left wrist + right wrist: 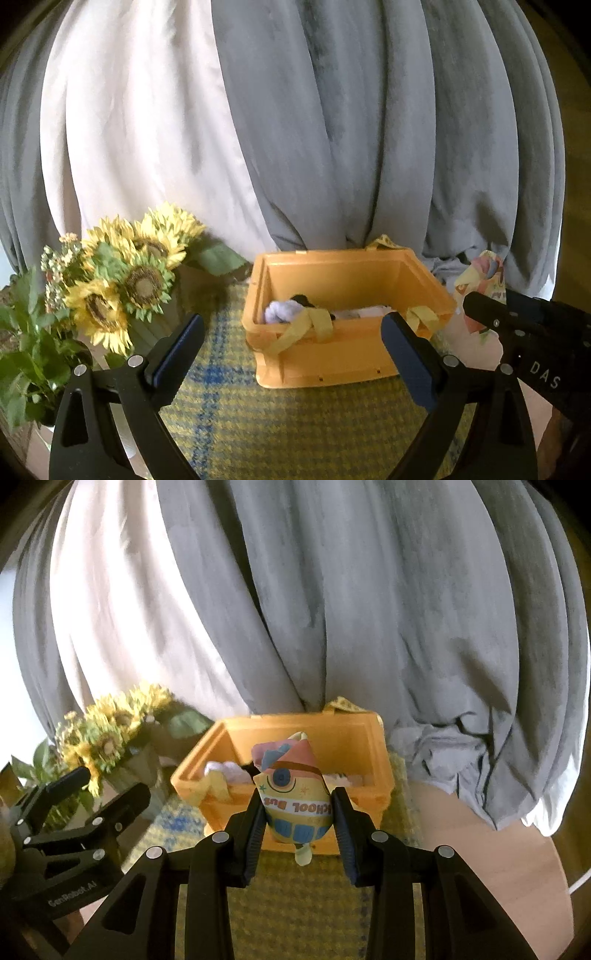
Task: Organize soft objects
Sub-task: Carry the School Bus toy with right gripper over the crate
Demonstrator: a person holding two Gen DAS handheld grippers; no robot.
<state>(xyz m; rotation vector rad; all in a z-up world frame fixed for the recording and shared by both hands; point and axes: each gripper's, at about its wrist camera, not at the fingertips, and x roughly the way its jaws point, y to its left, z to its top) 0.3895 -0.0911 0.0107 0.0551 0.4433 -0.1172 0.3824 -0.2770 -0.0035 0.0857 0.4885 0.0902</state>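
Right wrist view: my right tongs grip the school-bus plush, held before the yellow bin; left tongs wide, empty. Next: carry over bin, release.

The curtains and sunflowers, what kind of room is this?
Probably a room in a home. Long grey and white curtains hang behind a table with a checked cloth, a bunch of sunflowers and an orange box of soft things.

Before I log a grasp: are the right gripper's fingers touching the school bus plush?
Touching. The right wrist view shows both fingers of the right gripper pressed against the school bus plush, pinching its sides.
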